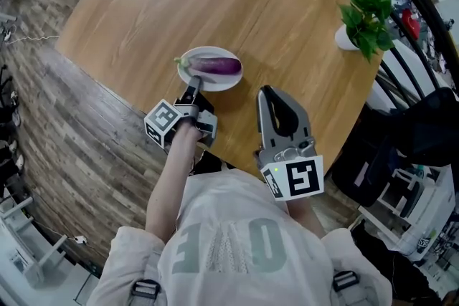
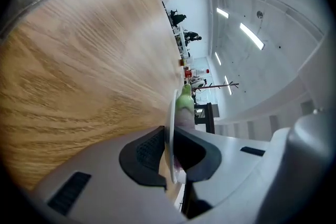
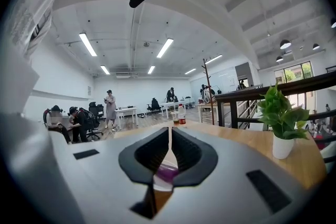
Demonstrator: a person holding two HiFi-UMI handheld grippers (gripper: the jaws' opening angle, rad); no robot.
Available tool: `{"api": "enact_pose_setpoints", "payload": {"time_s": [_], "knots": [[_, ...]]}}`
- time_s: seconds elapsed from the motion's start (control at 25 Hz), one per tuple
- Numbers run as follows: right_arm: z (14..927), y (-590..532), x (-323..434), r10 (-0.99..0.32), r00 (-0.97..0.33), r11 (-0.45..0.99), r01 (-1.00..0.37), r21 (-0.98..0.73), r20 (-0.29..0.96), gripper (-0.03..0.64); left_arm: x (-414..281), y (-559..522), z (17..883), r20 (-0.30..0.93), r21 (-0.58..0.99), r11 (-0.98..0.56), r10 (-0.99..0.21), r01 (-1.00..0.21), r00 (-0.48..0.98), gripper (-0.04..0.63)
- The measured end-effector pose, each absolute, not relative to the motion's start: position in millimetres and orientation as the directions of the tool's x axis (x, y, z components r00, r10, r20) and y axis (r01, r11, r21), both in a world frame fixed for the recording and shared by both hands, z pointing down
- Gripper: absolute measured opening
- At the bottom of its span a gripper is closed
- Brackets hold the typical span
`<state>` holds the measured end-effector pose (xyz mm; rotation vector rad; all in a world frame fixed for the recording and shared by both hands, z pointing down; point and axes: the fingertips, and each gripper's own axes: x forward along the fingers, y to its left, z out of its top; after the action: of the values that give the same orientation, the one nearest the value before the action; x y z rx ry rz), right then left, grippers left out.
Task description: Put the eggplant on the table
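The left gripper (image 1: 193,84) is clamped on the near rim of the plate (image 1: 217,83), so the eggplant (image 1: 215,66) on it lies just beyond those jaws, long axis crosswise, stem to their left, while the right gripper (image 1: 266,92), closed and empty, hangs farther off to the plate's right

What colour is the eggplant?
The eggplant is purple with a green stem, clearest in the head view.

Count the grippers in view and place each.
2. The left gripper grips the near rim of the white plate; the right gripper, fingers shut and empty, hovers over the table edge right of it.
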<state>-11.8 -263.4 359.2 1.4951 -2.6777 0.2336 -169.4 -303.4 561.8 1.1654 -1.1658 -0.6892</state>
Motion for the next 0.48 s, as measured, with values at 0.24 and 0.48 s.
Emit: {"api": "enact_pose_setpoints", "payload": {"time_s": [0.24, 0.48], "knots": [[363.1, -263.5, -10.9, -0.842, -0.521, 0.511, -0.854, -0.104, 0.143, 0.028, -165.1, -303.2, 574.0, 0.374, 0.927, 0.343, -0.874, -0.151, 0.311, 0.04], [364.3, -264.3, -9.9, -0.841, -0.52, 0.508, -0.854, -0.113, 0.146, 0.028, -165.3, -301.7, 587.3, 0.423, 0.906, 0.394, -0.855, -0.154, 0.299, 0.04]]}}
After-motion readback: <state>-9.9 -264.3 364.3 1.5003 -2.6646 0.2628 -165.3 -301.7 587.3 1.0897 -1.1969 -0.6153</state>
